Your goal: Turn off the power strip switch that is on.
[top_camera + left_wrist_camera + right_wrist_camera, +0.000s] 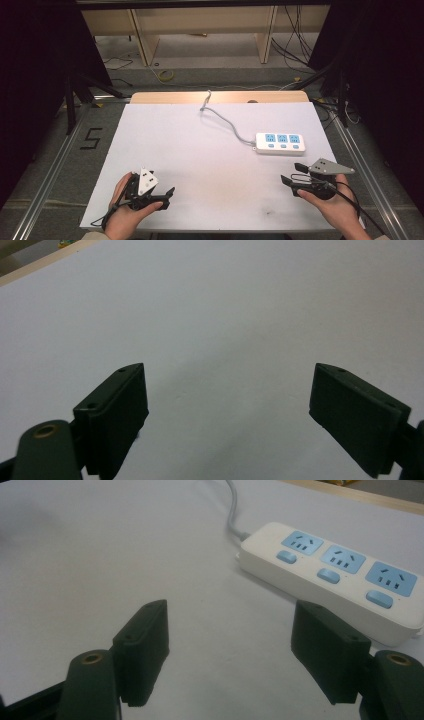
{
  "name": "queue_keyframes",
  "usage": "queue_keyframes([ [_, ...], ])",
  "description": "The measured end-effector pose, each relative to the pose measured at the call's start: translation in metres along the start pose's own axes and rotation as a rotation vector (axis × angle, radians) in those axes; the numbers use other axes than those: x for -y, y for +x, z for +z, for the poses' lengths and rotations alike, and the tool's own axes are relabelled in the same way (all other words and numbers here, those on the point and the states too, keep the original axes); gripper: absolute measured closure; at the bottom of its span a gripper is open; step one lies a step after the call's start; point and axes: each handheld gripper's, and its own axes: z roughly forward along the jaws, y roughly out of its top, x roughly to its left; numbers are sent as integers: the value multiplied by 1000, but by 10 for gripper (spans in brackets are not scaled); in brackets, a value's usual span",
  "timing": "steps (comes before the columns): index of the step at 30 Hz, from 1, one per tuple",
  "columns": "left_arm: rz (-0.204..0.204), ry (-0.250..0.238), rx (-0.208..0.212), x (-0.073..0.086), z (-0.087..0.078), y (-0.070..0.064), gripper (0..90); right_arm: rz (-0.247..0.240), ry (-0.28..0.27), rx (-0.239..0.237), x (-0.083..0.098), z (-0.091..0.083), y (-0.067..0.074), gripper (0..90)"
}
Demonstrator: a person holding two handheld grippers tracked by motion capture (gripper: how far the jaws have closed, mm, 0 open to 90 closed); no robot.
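Note:
A white power strip [281, 142] with three blue sockets and blue switches lies flat on the right part of the white table [190, 150]; its grey cable [225, 122] runs off to the far edge. My right gripper [295, 179] is held just near of the strip, open, nothing between its jaws. In the right gripper view the power strip [335, 575] lies just beyond the right gripper [230, 650], toward the right jaw. My left gripper [167, 196] rests near the front left of the table, open and empty. In the left gripper view the left gripper [227, 415] faces bare white table.
A wooden board edge [220, 96] runs along the table's far side. Beyond it stand wooden shelving legs [142, 42] and loose cables [295, 45] on the floor. Metal rails [55, 165] flank the table. A "5" mark [91, 138] is on the floor at left.

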Motion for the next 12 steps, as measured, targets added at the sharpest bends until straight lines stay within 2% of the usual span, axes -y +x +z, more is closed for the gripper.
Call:
queue_keyframes([
  [12, -3, -2, -3, 0, 0, 0, 151, 9, -5, 5, 0, 0, 0, 301],
])
